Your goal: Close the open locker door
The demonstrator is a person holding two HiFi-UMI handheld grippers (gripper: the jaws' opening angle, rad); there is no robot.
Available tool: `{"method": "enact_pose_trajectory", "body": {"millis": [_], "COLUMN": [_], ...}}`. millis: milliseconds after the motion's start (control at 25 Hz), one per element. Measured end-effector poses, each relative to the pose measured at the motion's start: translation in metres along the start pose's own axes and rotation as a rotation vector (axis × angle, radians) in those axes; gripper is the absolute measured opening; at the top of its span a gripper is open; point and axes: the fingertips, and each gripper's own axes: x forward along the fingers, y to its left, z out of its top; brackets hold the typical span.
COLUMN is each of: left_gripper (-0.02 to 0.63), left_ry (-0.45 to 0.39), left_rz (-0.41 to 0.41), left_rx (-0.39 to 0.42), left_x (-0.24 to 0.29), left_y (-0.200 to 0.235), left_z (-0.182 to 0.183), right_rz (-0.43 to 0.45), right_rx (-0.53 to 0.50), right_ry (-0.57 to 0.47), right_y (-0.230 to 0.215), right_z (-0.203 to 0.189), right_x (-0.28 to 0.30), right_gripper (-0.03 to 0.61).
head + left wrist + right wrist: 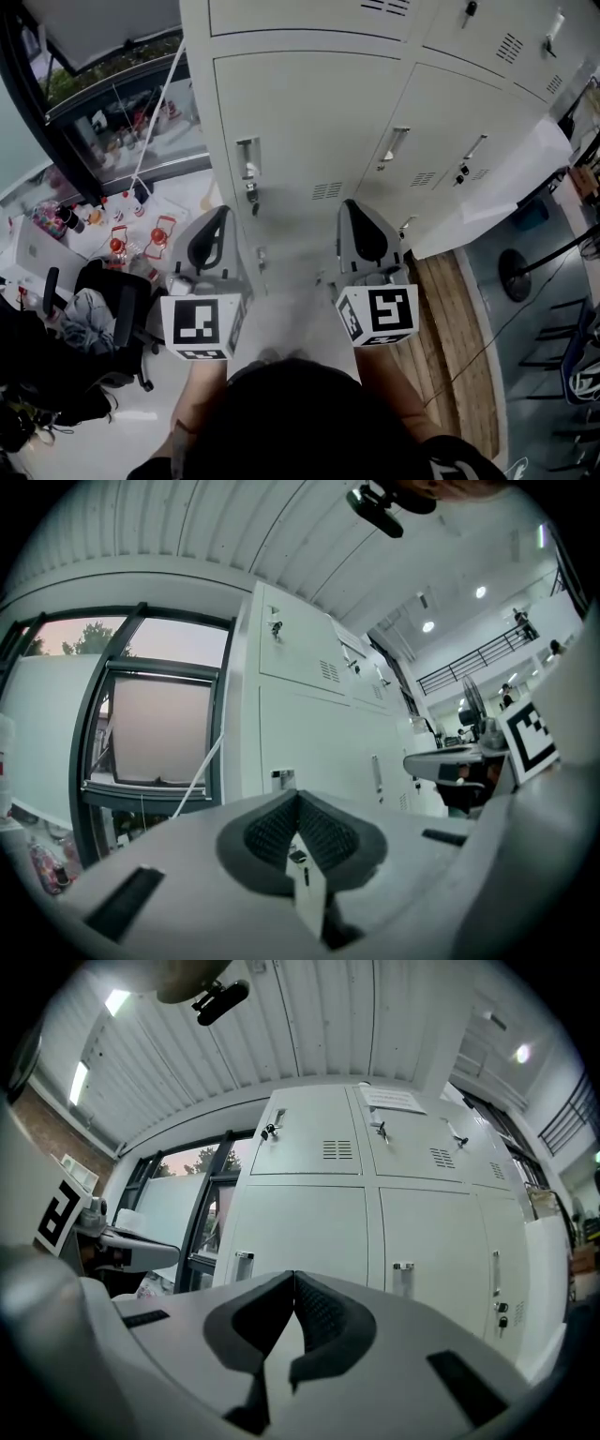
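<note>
Both grippers are held level side by side in front of a row of pale grey lockers (309, 122), and neither has hold of anything. In its own view the left gripper (298, 803) has its dark ribbed pads pressed together at the tips, with only the pale locker front showing through the narrow slit below them. The right gripper (292, 1283) is closed the same way, pads meeting at the tips and nothing caught between them. From the head view the left gripper (217, 225) sits just below a metal handle (247, 161) on a closed lower door. The right gripper (361, 220) points at the closed door beside it, and each gripper's marker cube faces the camera. The open door (511, 178) appears as a white panel standing out from the locker row on the right, above a strip of wooden floor (459, 319). It lies well apart from both grippers, nearer the right one, and neither touches it. In the right gripper view the same panel seems to show at the far right edge (548, 1260), past three closed lower doors, though the lens bends it too much to be sure. The left gripper view takes in a dark-framed window (159, 733) to the left of the lockers.
</note>
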Motion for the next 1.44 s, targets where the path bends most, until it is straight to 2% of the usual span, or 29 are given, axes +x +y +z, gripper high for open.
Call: {"method": "enact_pose_trajectory", "body": {"millis": [160,280,480,720,880,1440], "left_gripper": [0.002,0.002,0.002,0.002,0.002,0.0], "left_ry": [-0.039,-0.029,-0.039,-0.04,-0.024,-0.029], "left_rz": [0.008,0.027,0.033,0.056,0.075,0.085], "left_rx": [0.01,-0.02,0.031,0.028,-0.009,0.0], "left_x": [-0.006,-0.01,-0.015,-0.02,-0.024,-0.023], "left_y": [-0.009,-0.013,-0.018,-0.022,-0.024,-0.015], "left_z": [0.01,0.011,0.005,0.007,0.008,0.009], "right_rz": [0.005,0.021,0.04,0.064,0.077,0.126], "right_rx": [-0.003,-0.007,-0.008,-0.003,0.004,-0.004], "right_ry": [0.005,0.0,-0.008,-0.018,-0.02,-0.017], "right_y": [0.0,0.001,0.003,0.003,0.006,0.025], "right_z": [-0.002,-0.001,-0.003,-0.001,-0.001,-0.003], "right_x": [-0.01,-0.014,-0.019,-0.022,-0.021,-0.007], "right_gripper": [0.015,0.015,0.015,0.014,0.014,0.014]}}
